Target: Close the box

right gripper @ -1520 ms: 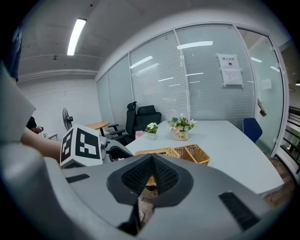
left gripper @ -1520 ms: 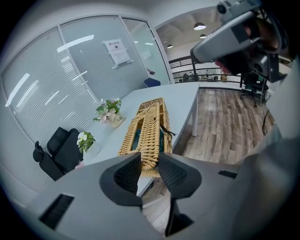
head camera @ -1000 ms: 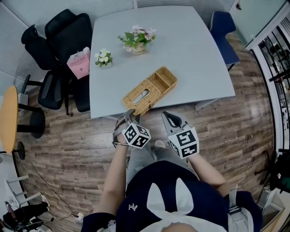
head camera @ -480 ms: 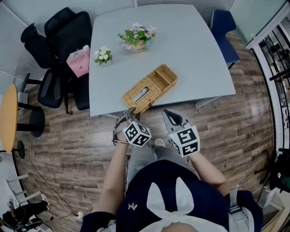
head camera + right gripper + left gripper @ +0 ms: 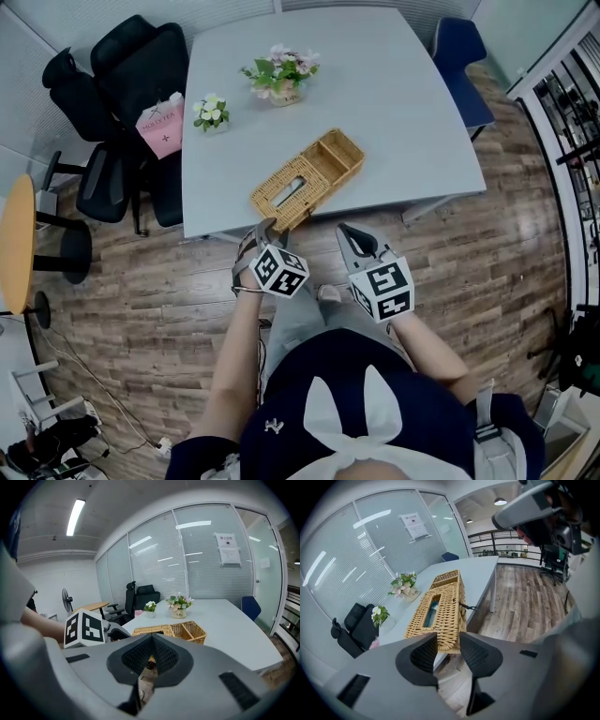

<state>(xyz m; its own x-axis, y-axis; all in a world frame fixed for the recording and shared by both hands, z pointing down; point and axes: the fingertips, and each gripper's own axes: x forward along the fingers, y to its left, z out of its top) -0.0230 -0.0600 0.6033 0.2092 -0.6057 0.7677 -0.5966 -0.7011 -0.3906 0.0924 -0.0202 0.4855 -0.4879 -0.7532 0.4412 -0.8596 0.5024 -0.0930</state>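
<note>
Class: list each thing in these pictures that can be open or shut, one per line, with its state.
box: open, its two halves lying end to end on the table.
left gripper: jaws apart, just been opening; the box's near end shows between them, not clamped.
right gripper: jaws together, nothing between them.

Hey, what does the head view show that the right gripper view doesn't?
Only the head view: the person's dark top and the marker cube on the right tool. Only the right gripper view: the ceiling light, the fan and the paper notice on the glass wall. Both: the wicker box, lying open, the flower arrangement and the black chair.
</note>
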